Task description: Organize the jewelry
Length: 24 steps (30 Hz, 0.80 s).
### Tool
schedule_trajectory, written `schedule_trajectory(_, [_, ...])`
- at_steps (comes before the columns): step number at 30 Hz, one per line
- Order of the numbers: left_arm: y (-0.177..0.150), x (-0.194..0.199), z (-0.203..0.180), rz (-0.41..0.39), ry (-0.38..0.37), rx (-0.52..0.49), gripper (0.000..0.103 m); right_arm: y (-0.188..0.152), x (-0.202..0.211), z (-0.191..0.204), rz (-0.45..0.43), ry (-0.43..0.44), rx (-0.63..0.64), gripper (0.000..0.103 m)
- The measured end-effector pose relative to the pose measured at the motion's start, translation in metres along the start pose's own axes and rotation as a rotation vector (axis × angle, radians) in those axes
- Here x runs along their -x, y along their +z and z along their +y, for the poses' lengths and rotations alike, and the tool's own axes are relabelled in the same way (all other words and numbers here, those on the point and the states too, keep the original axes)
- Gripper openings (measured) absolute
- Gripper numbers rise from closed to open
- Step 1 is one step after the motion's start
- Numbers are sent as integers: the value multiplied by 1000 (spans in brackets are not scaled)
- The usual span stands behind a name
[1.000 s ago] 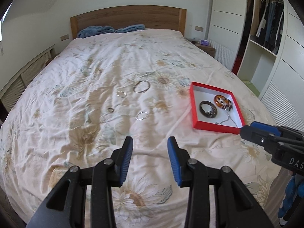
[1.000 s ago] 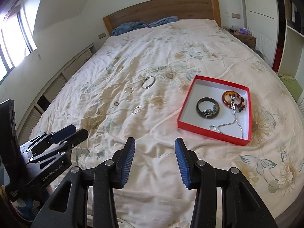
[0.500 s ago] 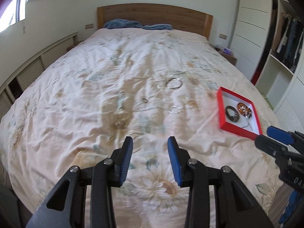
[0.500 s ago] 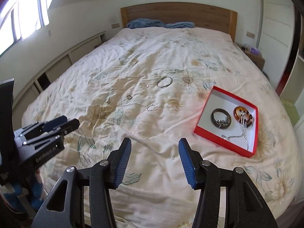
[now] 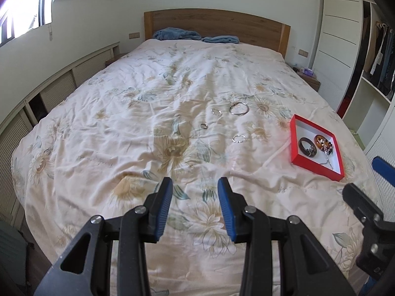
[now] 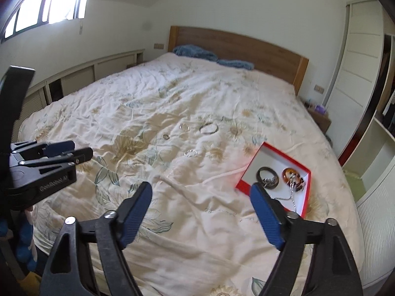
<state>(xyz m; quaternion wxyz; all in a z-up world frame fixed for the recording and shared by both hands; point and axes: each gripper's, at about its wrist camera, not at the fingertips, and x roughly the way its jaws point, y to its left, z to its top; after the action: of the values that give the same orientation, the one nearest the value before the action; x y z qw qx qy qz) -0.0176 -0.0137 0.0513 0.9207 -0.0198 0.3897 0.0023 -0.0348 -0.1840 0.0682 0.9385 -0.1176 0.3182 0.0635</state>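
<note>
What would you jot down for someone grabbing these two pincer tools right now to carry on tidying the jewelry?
Left gripper: open, empty, above the near end of the bed.
Right gripper: open wide, empty, near the red box.
Done: a dark bangle, an amber bangle and a silver chain lie in the box.
Left: four loose pieces on the quilt: large silver bangle, silver ring, small ring, sparkly ring. Each probably goes into the box.
</note>
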Motion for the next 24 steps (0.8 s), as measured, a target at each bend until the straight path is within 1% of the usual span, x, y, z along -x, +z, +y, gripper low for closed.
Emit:
schedule_trajectory(4, [-4,5,-3,2,2,-7,36,-3,11,-2,-28,-3,-11,84])
schedule_trajectory(8, [-7,14,-8,-19,10,-29,36,-4,17,-3,-46,-3,-42,84])
schedule_trajectory(11, [-9,18,-9,-25,14,-28,36,-5,21,-2,-61,2,-49,84])
schedule_trajectory(15, [-12,20,-11,-23,14,-29,36,-9,25,1,-56,9,-26,84])
schedule_trajectory(18, [-12,21,-13,-23,14,-41,36,-11,28,1,-51,34,-22,85])
schedule_trajectory(20, [-13,21,-14,-23,9,-42,36,-12,29,2,-46,51,-23,88])
schedule_trajectory(23, [-14,19,-15,-23,4,-45,36,-13,26,3,-31,64,-18,97])
schedule_trajectory(24, [-14,18,-16,-25,3,-47,36,-14,25,3,-26,67,-21,97])
